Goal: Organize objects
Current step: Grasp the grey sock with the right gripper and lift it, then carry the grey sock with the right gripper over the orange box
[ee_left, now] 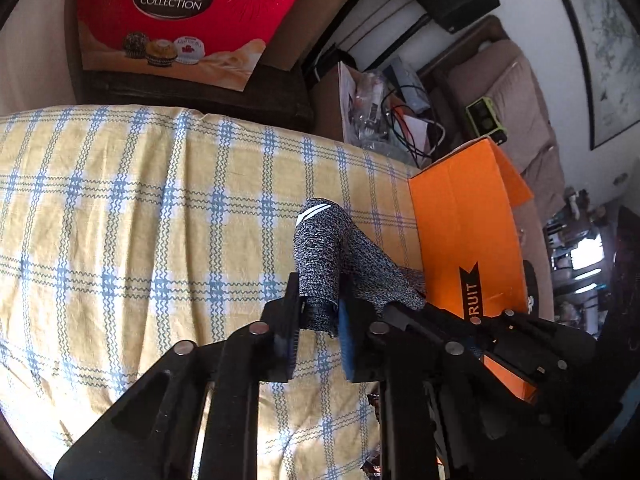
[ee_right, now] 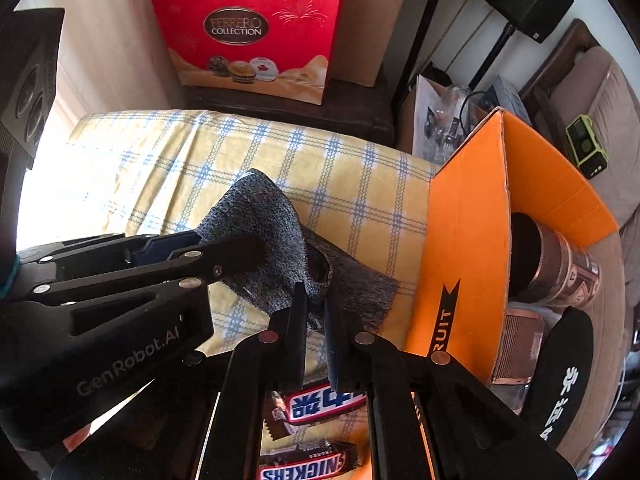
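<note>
Both grippers' jaws, left gripper [ee_left: 316,320] and right gripper [ee_right: 316,312], pinch 1 grey sock [ee_right: 264,220]; 2 Snickers bars [ee_right: 320,402] lie below.

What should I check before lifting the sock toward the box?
1. Left gripper shut on sock: ok.
2. Right gripper shut on sock's other end: ok.
3. Sock clear of cloth: cannot tell.
4. Orange box beside the sock, open: ok.
5. Room in box beside the tin: cannot tell.
6. Snickers bars below right gripper, untouched: ok.
</note>
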{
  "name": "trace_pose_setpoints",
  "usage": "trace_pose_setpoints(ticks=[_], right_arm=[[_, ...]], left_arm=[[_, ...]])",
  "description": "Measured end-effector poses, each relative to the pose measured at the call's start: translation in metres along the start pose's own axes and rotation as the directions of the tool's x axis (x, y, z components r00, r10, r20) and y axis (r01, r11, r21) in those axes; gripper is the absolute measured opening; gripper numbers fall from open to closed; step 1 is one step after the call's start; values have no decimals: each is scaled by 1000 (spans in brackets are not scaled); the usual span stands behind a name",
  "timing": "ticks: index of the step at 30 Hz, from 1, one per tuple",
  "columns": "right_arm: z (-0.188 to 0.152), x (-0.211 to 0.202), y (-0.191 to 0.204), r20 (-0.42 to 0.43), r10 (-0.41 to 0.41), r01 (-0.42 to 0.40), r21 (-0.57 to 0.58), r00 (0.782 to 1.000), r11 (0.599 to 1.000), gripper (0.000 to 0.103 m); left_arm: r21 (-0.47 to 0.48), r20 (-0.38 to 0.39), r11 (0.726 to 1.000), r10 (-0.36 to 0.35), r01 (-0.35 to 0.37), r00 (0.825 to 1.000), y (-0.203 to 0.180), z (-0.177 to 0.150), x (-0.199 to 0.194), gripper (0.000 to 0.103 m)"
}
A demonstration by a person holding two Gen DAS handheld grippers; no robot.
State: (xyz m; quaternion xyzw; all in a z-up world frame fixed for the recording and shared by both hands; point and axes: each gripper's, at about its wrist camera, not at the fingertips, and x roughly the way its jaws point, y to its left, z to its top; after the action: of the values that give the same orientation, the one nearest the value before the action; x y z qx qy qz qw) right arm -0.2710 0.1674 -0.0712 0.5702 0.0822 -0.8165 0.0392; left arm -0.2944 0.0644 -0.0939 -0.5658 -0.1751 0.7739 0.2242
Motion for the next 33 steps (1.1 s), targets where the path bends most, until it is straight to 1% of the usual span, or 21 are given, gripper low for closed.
trace_pose_setpoints(ticks=[2,5,7,11,15,18,19,21,25,27,33], right_arm=[[-1,-5,-1,14,49,-49,22,999,999,7],[-1,-16,-1,41,91,-93,37,995,995,7],[-2,-27,-2,62,133,-137,58,989,989,7],[-2,-56,-4,111,174,-182,69,979,981,7],[-7,-88,-7,162,190,-204,69,968,977,7],[-14,-109,-9,188,199,-213,60,962,975,7],[-18,-114,-11,187,205,-218,55,961,974,9],[-26,-124,-18,186,203,-218,64,961,974,15],[-50,-148,-42,226,212,-237,91,951,967,17],[-62,-158,-57,247,223,-256,111,943,960,22],[-97,-176,-107,281,194,-252,190,940,949,23]], left_arm=[[15,18,1000,2,-2,1000,-3,-1,-10,8],[33,44,999,1,-2,999,-10,-1,-30,8],[46,65,999,2,-5,998,-16,-1,-46,8],[86,108,996,-8,-1,994,-34,0,-78,8],[139,149,990,-2,-19,989,-60,-5,-109,8],[179,159,983,-2,-26,987,-81,-9,-125,8],[193,160,981,-6,-25,987,-88,-12,-129,8],[218,160,976,-9,-26,987,-102,-16,-137,8],[272,160,962,-26,-19,987,-131,-25,-147,8],[298,156,954,-36,-12,987,-147,-31,-149,8],[379,125,925,-60,9,990,-194,-50,-147,8]])
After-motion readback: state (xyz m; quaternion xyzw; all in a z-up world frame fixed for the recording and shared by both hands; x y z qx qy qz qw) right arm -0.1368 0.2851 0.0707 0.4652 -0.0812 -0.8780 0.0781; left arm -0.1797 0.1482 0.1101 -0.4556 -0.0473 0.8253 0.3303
